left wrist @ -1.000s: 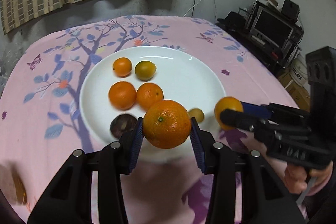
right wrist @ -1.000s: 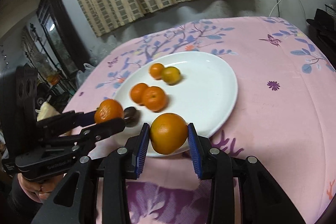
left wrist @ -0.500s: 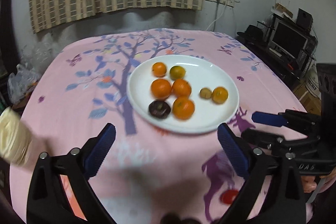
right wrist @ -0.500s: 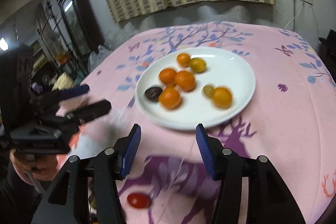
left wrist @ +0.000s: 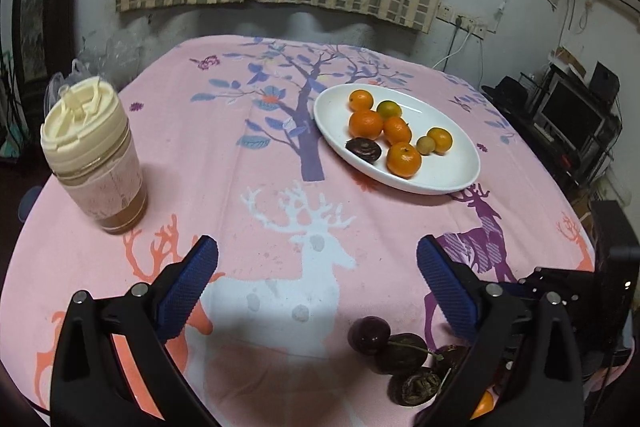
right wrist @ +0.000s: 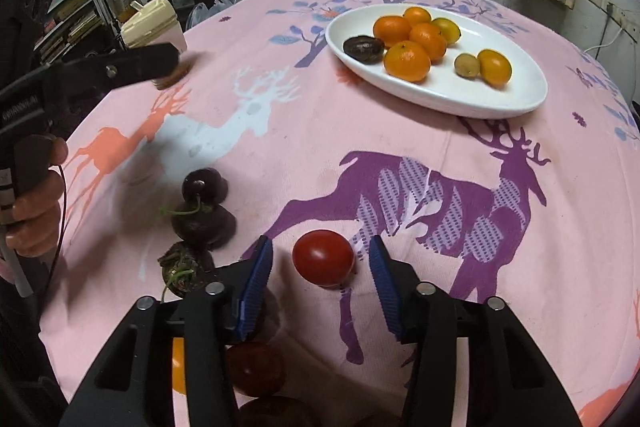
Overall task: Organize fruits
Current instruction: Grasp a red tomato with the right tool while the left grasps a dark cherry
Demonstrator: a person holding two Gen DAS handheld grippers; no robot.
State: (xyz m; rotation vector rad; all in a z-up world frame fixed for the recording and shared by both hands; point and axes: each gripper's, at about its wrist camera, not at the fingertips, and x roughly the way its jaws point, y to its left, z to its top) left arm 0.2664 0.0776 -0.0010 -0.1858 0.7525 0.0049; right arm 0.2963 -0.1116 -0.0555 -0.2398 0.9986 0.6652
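Right gripper [right wrist: 320,269], jaws closing, straddles an ungripped round red tomato [right wrist: 323,257], dark wrinkled passion fruits [right wrist: 203,223] crowding its left finger; left gripper [left wrist: 318,283] gapes empty.

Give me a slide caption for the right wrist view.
Right gripper open around a red tomato, white plate of oranges beyond.

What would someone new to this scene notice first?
Probably the white plate toward the far side of the pink deer-print tablecloth, heaped with oranges. Next, the red tomato lying on the cloth just ahead of the right claw, whose jaws stand apart from it, with dark fruits clustered to its left in the right wrist view.
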